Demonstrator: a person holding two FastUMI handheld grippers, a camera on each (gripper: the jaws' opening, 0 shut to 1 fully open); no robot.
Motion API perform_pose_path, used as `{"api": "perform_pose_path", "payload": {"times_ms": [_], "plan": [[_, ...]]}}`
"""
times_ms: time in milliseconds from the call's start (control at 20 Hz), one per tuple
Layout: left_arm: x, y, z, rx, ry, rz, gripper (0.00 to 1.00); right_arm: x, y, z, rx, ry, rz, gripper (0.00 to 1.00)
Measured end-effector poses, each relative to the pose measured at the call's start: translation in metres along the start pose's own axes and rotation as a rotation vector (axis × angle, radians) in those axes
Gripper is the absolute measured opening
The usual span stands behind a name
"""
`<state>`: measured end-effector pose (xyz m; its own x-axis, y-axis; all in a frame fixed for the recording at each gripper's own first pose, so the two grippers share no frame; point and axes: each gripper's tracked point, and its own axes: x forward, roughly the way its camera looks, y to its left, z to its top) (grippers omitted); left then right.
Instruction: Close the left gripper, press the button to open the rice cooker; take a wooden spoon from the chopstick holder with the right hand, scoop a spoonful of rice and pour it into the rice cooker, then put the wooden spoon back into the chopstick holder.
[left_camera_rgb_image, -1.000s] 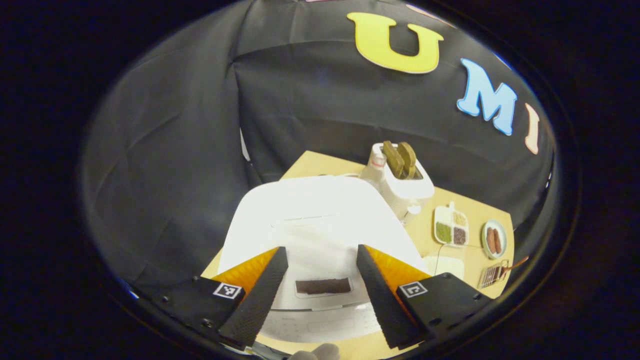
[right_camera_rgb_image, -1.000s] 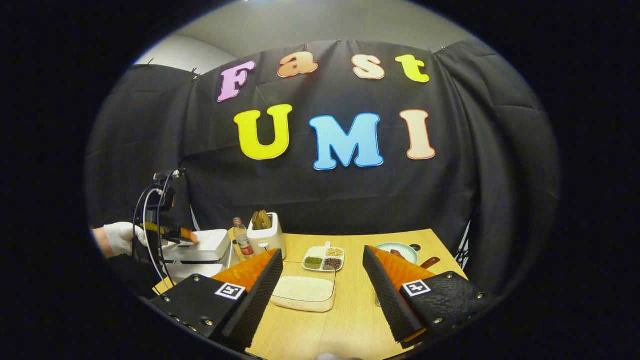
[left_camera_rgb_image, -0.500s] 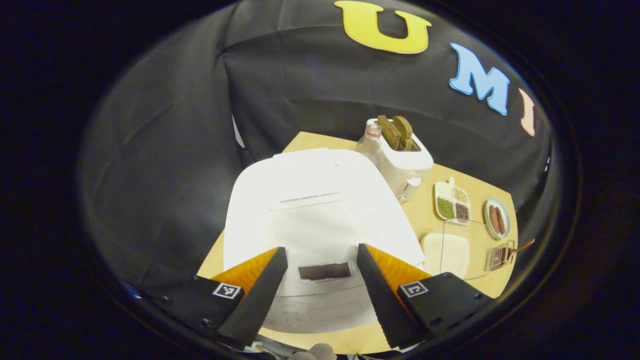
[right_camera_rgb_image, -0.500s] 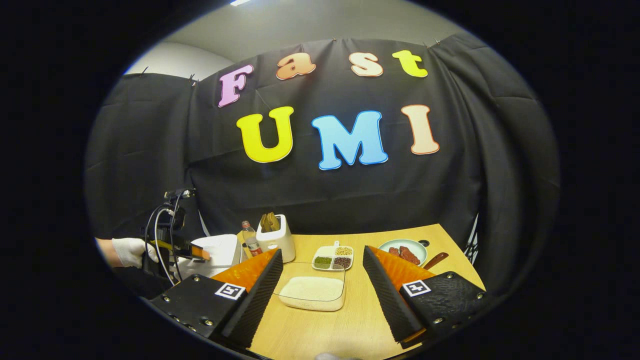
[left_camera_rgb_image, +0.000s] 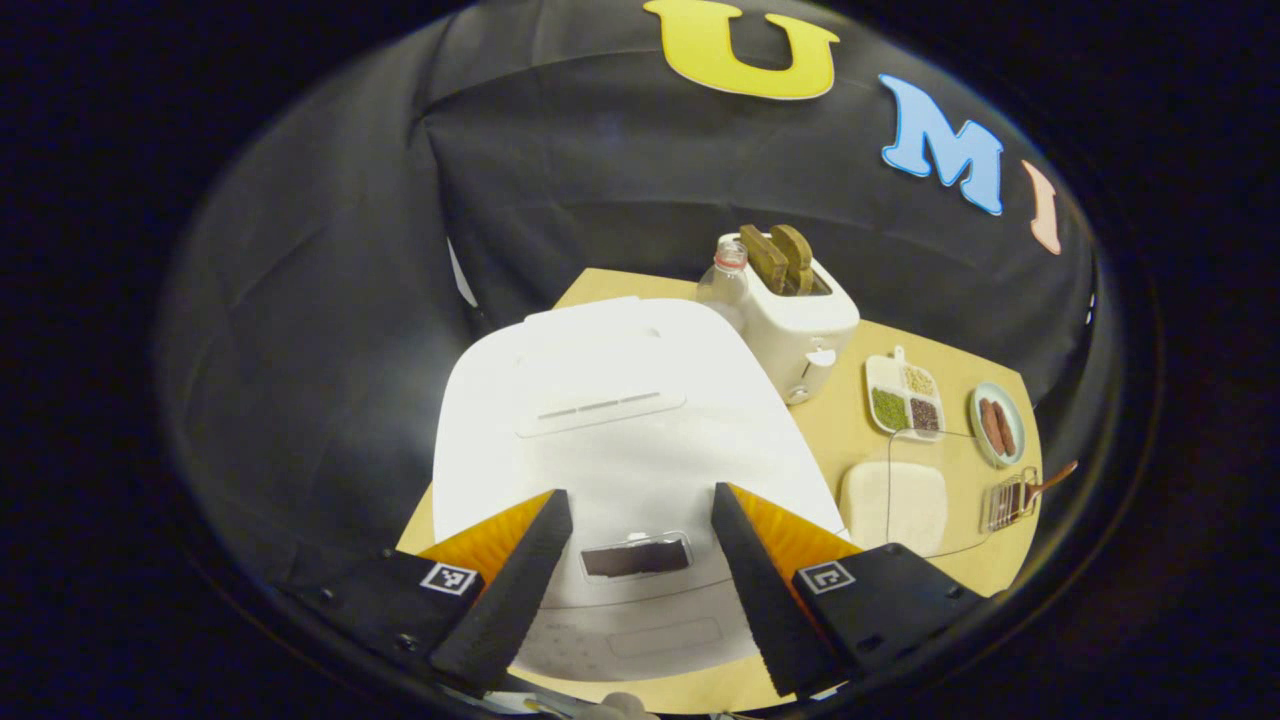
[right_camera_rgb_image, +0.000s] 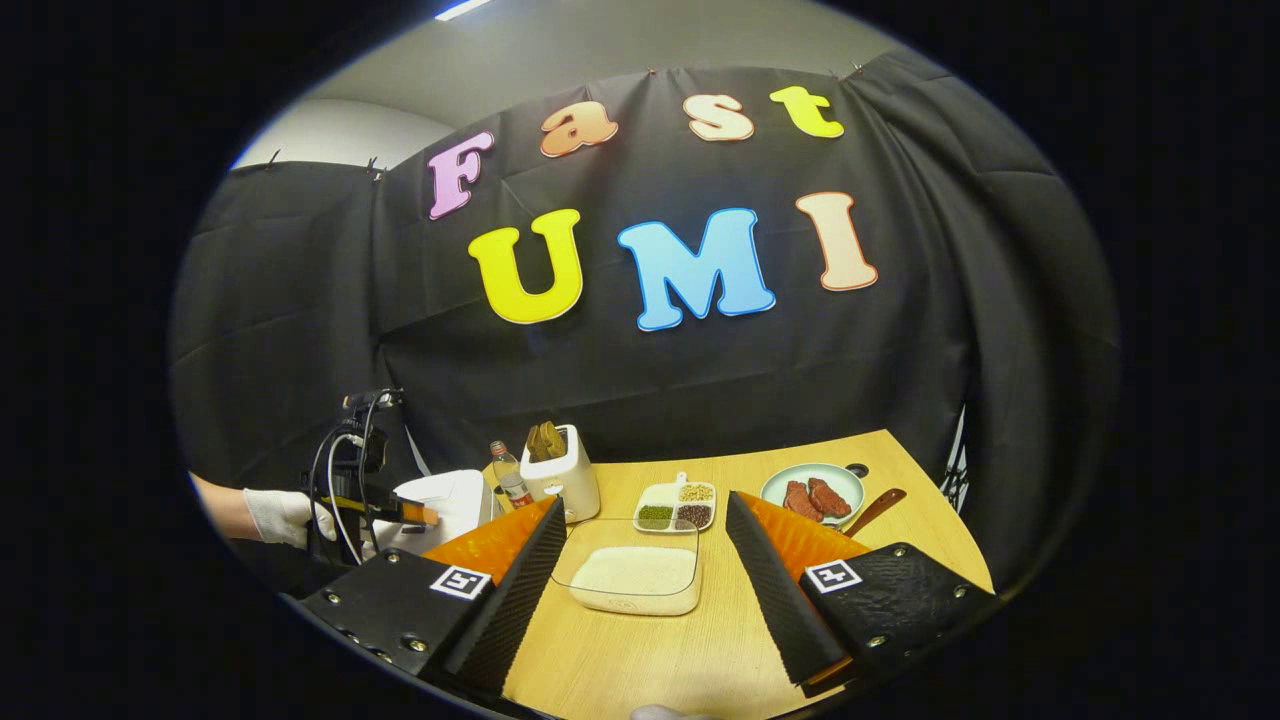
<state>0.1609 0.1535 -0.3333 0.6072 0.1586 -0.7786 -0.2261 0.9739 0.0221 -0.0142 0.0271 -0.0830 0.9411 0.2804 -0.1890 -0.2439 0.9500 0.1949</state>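
The white rice cooker (left_camera_rgb_image: 610, 420) stands with its lid down, its dark display panel (left_camera_rgb_image: 635, 557) near the front edge. My left gripper (left_camera_rgb_image: 638, 492) hovers open above that front part, fingers either side of the panel, touching nothing. In the right gripper view a gloved hand (right_camera_rgb_image: 280, 515) holds the left gripper (right_camera_rgb_image: 425, 516) over the cooker (right_camera_rgb_image: 450, 497). My right gripper (right_camera_rgb_image: 644, 502) is open and empty above the table, with the clear rice container (right_camera_rgb_image: 635, 580) ahead between its fingers. The wooden spoon (left_camera_rgb_image: 1052, 480) sticks out of the wire chopstick holder (left_camera_rgb_image: 1003, 503) at the far right.
A white toaster (left_camera_rgb_image: 800, 315) with toast and a small bottle (left_camera_rgb_image: 722, 285) stand just behind the cooker. A divided dish of grains (right_camera_rgb_image: 677, 507) and a plate of sausages (right_camera_rgb_image: 812, 495) lie beyond the rice container. Black cloth walls the table's back and left.
My left gripper has drawn up and back from the cooker, so more of the lid and table shows. My right gripper has drifted slightly. Both stay open.
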Motion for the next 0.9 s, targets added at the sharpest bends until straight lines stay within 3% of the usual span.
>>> {"api": "perform_pose_path", "payload": {"times_ms": [250, 450, 700, 900], "plan": [[-0.001, 0.001, 0.003, -0.024, -0.006, 0.003, 1.00, -0.003, -0.008, 0.008, -0.026, -0.014, -0.023, 0.98], [-0.033, -0.008, 0.043, 0.048, -0.188, 0.014, 1.00, -0.005, -0.009, 0.019, -0.044, -0.035, -0.038, 0.98], [-0.137, -0.049, 0.105, 0.094, -0.522, -0.056, 0.99, -0.009, -0.011, 0.047, -0.077, -0.101, -0.067, 0.98], [-0.250, -0.074, 0.118, 0.071, -0.726, -0.115, 0.99, -0.017, -0.014, 0.076, -0.105, -0.172, -0.103, 0.98]]}}
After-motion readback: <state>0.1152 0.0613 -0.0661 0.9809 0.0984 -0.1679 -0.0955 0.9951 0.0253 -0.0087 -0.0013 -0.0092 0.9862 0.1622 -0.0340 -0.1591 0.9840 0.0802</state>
